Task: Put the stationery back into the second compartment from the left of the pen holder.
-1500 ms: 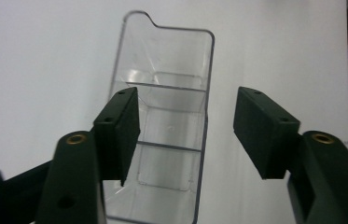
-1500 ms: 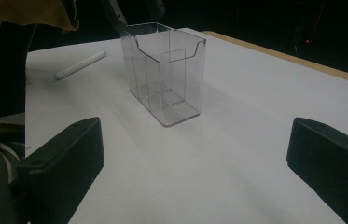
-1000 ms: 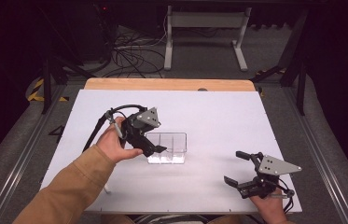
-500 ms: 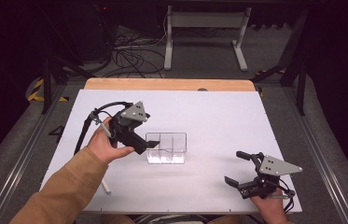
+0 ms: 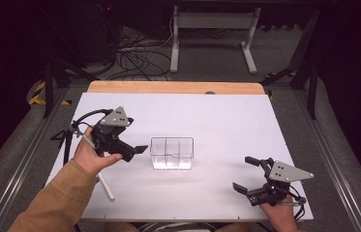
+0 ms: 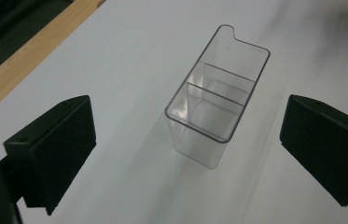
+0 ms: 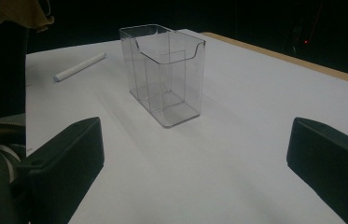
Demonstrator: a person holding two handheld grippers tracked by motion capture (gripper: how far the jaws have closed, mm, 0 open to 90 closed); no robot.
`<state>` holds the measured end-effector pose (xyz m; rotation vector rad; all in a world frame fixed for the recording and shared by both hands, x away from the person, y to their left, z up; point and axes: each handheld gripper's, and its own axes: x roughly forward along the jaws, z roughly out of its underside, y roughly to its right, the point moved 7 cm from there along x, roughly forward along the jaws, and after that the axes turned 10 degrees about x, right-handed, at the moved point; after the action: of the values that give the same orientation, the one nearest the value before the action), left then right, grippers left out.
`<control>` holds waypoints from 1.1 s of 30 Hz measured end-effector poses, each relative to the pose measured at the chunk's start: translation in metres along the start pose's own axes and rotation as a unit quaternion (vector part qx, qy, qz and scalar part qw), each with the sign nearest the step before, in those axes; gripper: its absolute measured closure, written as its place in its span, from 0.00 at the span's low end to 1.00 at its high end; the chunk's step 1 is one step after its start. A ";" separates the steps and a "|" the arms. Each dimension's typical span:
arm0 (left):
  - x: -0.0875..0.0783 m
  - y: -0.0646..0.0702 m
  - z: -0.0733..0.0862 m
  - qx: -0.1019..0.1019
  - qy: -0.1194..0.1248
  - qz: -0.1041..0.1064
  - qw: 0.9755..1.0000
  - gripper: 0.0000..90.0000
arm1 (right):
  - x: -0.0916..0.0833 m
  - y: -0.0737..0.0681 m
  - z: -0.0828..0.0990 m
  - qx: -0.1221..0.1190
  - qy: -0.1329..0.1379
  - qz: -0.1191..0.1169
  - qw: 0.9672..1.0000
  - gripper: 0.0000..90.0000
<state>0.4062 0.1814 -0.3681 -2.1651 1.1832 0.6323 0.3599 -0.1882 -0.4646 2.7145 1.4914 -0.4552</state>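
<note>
A clear plastic box (image 5: 172,153) with inner dividers stands upright at the middle of the white table (image 5: 226,121). My left gripper (image 5: 134,152) hovers just left of it, open, with its jaws turned toward the box and nothing between them. Seen from the left gripper view, the box (image 6: 216,107) lies ahead between the two black pads (image 6: 52,149), apart from both. My right gripper (image 5: 245,174) is open and empty near the front right corner, well away from the box (image 7: 164,70). A thin white stick (image 5: 104,186) lies under the left forearm, and the stick (image 7: 79,66) is beyond the box in the right gripper view.
A wooden strip (image 5: 173,87) runs along the table's far edge. Beyond it are a metal stand (image 5: 212,36) and loose cables (image 5: 139,53) on the dark floor. Bare white surface lies between the box and the right gripper.
My left gripper has drawn back to the left, away from the box, still open. The right gripper, the box and the stick have stayed put.
</note>
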 end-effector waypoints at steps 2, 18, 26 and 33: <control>-0.004 -0.001 0.004 -0.013 0.007 -0.009 1.000 0.06 | 0.001 0.000 0.000 0.000 -0.002 -0.002 1.000 0.05; -0.031 -0.002 0.028 -0.093 0.034 -0.054 0.994 0.18 | 0.006 0.000 -0.002 -0.005 -0.002 -0.012 1.000 0.05; -0.039 -0.003 0.035 -0.127 0.054 -0.062 0.989 0.22 | 0.007 0.000 -0.003 -0.004 -0.003 -0.013 1.000 0.05; -0.040 0.002 0.047 -0.168 0.044 -0.081 0.981 0.18 | 0.006 -0.001 -0.003 -0.004 0.000 -0.011 1.000 0.05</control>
<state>0.3795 0.2360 -0.3764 -2.5661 0.9840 0.7136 0.3628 -0.1822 -0.4636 2.6937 1.5206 -0.4490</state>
